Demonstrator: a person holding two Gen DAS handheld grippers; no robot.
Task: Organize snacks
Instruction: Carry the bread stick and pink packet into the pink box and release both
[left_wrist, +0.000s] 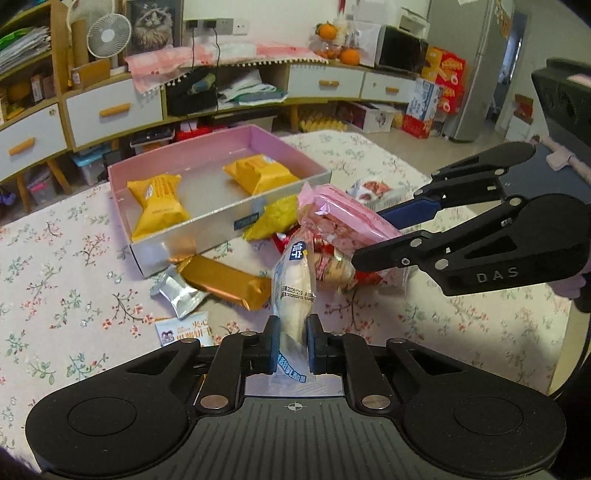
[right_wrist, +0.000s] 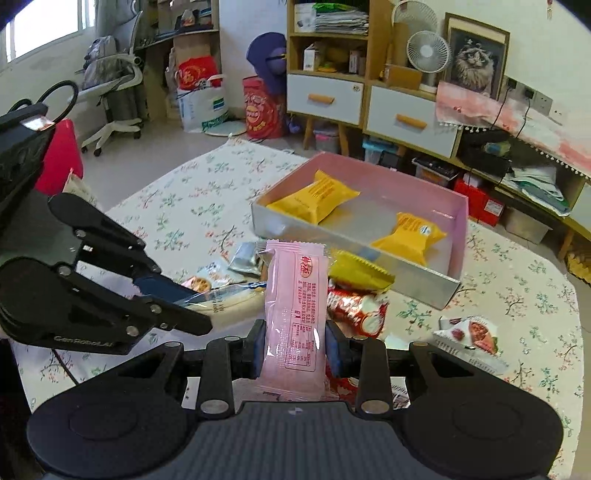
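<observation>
Left gripper (left_wrist: 291, 345) sits nearest the lens, jaws clamped tight on a clear white-filled packet (left_wrist: 293, 291) that stands upright between the pads, lifted off the table. Right gripper (right_wrist: 295, 349) likewise closed hard on a pink wafer pack (right_wrist: 295, 314), held upright (printed side facing the camera).

Floral tablecloth (left_wrist: 66, 280) covers the table. Pink box (left_wrist: 236, 221) with silver outer walls lies open on it, beyond both grippers. Two yellow packs lie inside, well apart: one at the left end (left_wrist: 159, 206), one toward the far right corner (left_wrist: 258, 173).

Loose snacks are piled just in front of the box's near wall: a gold bar (left_wrist: 225, 280) touching a small silver packet (left_wrist: 179, 291), a third yellow pack (right_wrist: 360, 271) against the wall, a red-and-white wrapper (right_wrist: 356, 308) beside it. White packet with a red fruit print (right_wrist: 472, 336) lies apart on the cloth, to the right in the right wrist view.
</observation>
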